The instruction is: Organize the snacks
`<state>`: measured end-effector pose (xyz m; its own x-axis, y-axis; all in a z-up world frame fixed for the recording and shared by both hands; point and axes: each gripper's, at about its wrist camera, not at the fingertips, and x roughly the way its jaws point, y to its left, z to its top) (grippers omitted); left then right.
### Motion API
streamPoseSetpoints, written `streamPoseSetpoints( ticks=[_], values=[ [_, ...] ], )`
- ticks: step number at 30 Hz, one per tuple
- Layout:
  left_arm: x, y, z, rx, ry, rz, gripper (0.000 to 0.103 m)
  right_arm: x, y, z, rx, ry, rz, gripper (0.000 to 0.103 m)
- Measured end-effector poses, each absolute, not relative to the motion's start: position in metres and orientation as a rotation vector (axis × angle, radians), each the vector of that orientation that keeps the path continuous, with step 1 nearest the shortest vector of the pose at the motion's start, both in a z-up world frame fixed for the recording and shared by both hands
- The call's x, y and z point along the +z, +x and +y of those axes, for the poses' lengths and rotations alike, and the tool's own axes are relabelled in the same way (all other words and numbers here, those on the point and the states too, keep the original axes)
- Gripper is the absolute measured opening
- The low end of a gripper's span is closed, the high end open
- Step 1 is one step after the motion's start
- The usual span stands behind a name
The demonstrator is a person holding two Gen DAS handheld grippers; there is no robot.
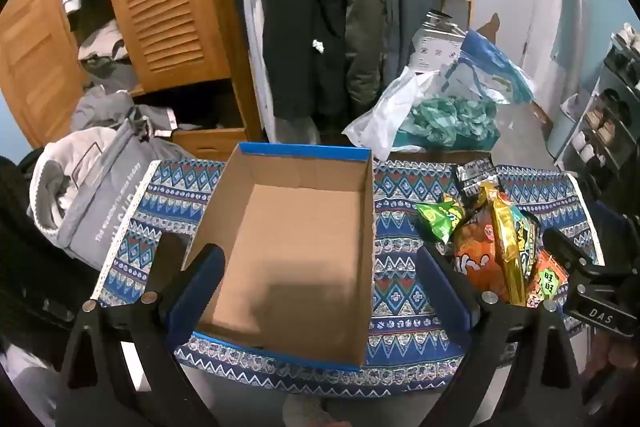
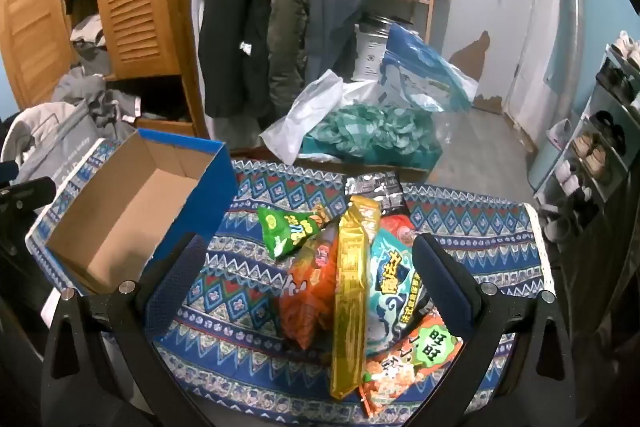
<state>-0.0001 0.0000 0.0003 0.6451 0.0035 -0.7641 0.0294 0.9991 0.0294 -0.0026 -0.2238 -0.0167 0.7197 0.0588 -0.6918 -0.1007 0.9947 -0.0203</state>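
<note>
An empty cardboard box with blue outside sits on a blue patterned cloth. A pile of snack bags lies to its right: a green bag, an orange bag, a long gold pack, a blue-white bag, a black pack and an orange-green bag. My left gripper is open over the box. My right gripper is open above the pile and also shows in the left wrist view.
Behind the table are hanging coats, a wooden wardrobe, and plastic bags with green fabric. Grey clothes lie at the left. A shoe rack stands at the right.
</note>
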Motion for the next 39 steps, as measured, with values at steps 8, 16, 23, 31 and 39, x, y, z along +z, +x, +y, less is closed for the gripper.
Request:
streamPoseSetpoints(
  ticks=[8,16,23,31,39],
  values=[
    [0.005,0.011,0.012,-0.033,0.003,0.887,0.097,-0.016,-0.003,-0.226,0.085,-0.059,0.767,0.101],
    [0.003,0.002,-0.003,-0.036,0.041,0.859,0.097,-0.015,-0.003,-0.227,0.088,-0.054,0.766,0.101],
    [0.001,-0.001,-0.006,-0.04,0.034,0.869,0.097,-0.014,-0.002,-0.228,0.087,-0.053,0.767,0.101],
    [-0.001,-0.001,-0.007,-0.043,0.032,0.871,0.097,-0.016,-0.003,-0.229,0.089,-0.05,0.768,0.101],
    [-0.002,-0.002,-0.008,-0.046,0.031,0.881,0.097,-0.016,-0.004,-0.228,0.089,-0.05,0.769,0.101]
  ],
)
